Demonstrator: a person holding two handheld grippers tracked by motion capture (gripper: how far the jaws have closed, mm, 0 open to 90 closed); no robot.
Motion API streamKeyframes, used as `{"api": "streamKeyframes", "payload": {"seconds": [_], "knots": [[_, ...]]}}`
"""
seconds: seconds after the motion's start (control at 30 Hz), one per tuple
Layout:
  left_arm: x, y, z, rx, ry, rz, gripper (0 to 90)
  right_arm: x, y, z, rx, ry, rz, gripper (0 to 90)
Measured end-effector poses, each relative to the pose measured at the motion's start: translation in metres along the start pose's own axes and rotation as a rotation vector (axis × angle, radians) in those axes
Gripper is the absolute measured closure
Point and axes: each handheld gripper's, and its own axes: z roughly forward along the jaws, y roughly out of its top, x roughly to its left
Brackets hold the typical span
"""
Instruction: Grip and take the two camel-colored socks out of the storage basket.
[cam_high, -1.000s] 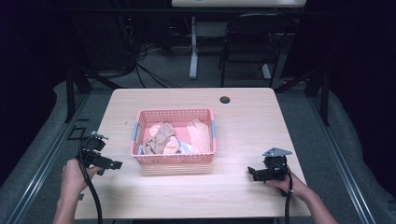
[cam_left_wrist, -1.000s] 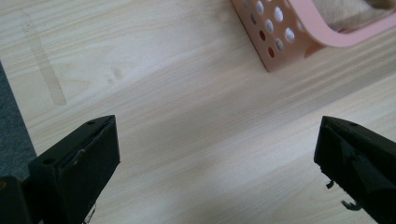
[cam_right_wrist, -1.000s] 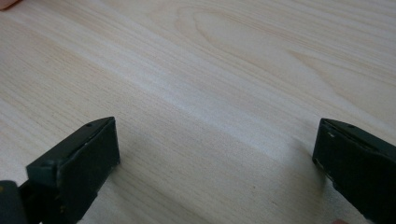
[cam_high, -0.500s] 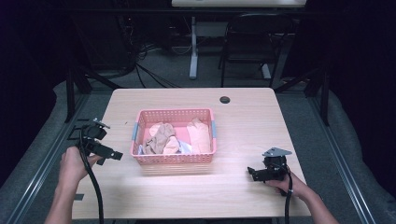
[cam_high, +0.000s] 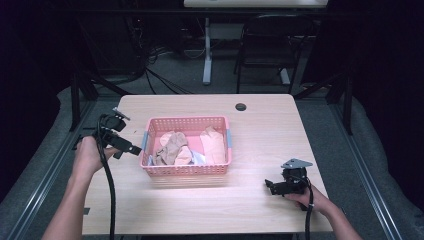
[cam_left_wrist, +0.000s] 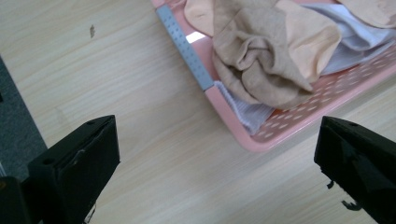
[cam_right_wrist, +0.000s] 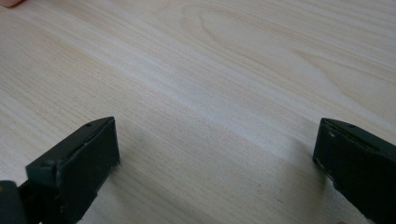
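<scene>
High view: left tongs (cam_high: 131, 148) have lifted off the desk (cam_high: 260, 125) and moved up toward the pink basket (cam_high: 186, 172) at mid-frame, now near its left rim, jaws wide apart, holding nothing. Right tongs (cam_high: 269, 185) haven't moved, lower right of frame, jaws spread and empty, low over bare wood. Likely a reach for the cloth pile (cam_left_wrist: 261, 60) in the basket, upper right of left gripper view. Count: 1 basket, 2 tongs, 1 black grommet (cam_high: 241, 106), approx. 3–4 beige and white cloth pcs, bunched, exact no. unclear.
</scene>
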Motion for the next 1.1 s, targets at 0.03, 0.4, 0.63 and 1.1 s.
{"api": "streamKeyframes", "payload": {"seconds": [0.03, 0.4, 0.63, 1.1], "knots": [[0.0, 0.0, 0.0, 0.0, 0.0, 0.0, 0.1, 0.0, 0.0, 0.0, 0.0, 0.0, 0.0, 0.0], [-0.017, 0.035, 0.023, 0.055, -0.046, 0.052, 0.1, 0.0, 0.0, 0.0, -0.001, 0.002, 0.001, 0.0], [-0.031, 0.051, 0.044, 0.134, -0.078, 0.095, 0.1, 0.0, -0.001, 0.0, -0.004, 0.0, 0.002, 0.0], [-0.044, 0.068, 0.082, 0.146, -0.071, 0.129, 0.1, 0.0, -0.002, -0.001, -0.005, 0.005, 0.002, 0.0]]}}
